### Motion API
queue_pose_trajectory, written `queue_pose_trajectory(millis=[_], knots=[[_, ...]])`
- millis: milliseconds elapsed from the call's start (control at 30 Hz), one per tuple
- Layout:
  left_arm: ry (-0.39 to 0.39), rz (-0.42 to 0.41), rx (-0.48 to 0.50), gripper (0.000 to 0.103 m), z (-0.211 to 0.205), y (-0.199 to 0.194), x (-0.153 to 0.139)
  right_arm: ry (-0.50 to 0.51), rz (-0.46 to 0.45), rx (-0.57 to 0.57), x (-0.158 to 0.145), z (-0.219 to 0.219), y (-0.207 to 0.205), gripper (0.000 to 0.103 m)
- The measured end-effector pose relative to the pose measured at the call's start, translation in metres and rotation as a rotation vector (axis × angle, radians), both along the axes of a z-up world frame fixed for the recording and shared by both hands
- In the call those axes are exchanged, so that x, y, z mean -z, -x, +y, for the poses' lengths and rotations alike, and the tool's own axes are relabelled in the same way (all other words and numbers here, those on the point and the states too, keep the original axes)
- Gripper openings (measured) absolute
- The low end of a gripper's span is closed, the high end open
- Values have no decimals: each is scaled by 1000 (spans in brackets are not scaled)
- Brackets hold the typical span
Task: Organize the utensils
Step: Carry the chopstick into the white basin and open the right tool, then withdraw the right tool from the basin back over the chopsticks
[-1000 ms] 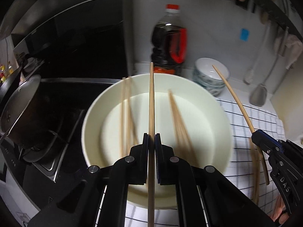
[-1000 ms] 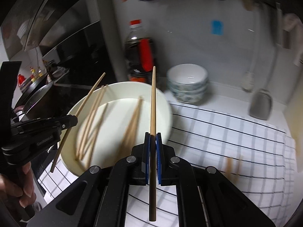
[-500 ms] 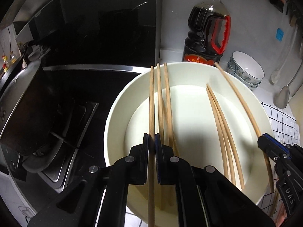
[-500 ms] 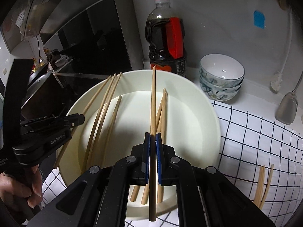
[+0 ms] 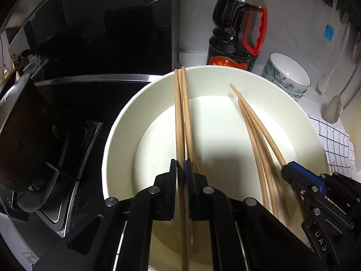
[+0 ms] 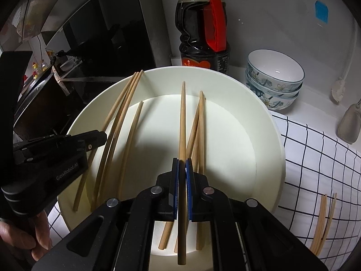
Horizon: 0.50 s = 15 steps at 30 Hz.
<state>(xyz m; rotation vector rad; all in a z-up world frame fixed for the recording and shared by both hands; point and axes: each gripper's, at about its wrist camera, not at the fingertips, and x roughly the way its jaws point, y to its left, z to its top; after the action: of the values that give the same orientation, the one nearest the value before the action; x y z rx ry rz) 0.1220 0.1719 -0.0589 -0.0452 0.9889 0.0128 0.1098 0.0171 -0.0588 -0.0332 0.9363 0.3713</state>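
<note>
chopsticks fill both views: the left gripper (image 5: 180, 169) is pinched on one chopstick (image 5: 179, 122) that runs straight ahead of its fingers to the far rim of the cream bowl (image 5: 117, 135), touching two others there. the right gripper (image 6: 182, 164) is likewise clamped on a single chopstick (image 6: 182, 117) pointing ahead over the same bowl, with loose sticks lying just to its right. a soy sauce bottle (image 6: 203, 29) stands beyond it, stacked small bowls (image 6: 274, 79) ahead to the right, and two more chopsticks (image 6: 322, 221) lie on the checked cloth (image 6: 315, 158) at its right.

Cream bowl (image 6: 266, 135), tan wooden chopsticks (image 6: 128, 144). White cloth (image 6: 315, 158) carries a dark grid. Dark bottle (image 6: 203, 29) shows a red handle; stacked bowls (image 6: 274, 85) wear blue flowers.
</note>
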Motion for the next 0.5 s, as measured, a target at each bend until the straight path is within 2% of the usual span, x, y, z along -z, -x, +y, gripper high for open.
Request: queue_pose_trajectory(millis=[200, 233, 300, 333, 400, 500], knots=[[8, 30, 3, 9, -3, -5, 4, 10, 12, 19, -1, -1, -2, 7], [5, 33, -3, 17, -2, -4, 3, 5, 8, 29, -3, -3, -2, 8], [-16, 26, -22, 54, 0, 0, 0, 4, -6, 45, -6, -7, 0, 21], [-28, 7, -33, 75, 2, 2, -3, 8, -15, 51, -7, -9, 1, 21], [-41, -20, -40, 74, 5, 8, -10, 12, -20, 56, -9, -12, 3, 21], [-34, -10, -52, 75, 10, 11, -13, 10, -23, 65, -12, -17, 7, 21]])
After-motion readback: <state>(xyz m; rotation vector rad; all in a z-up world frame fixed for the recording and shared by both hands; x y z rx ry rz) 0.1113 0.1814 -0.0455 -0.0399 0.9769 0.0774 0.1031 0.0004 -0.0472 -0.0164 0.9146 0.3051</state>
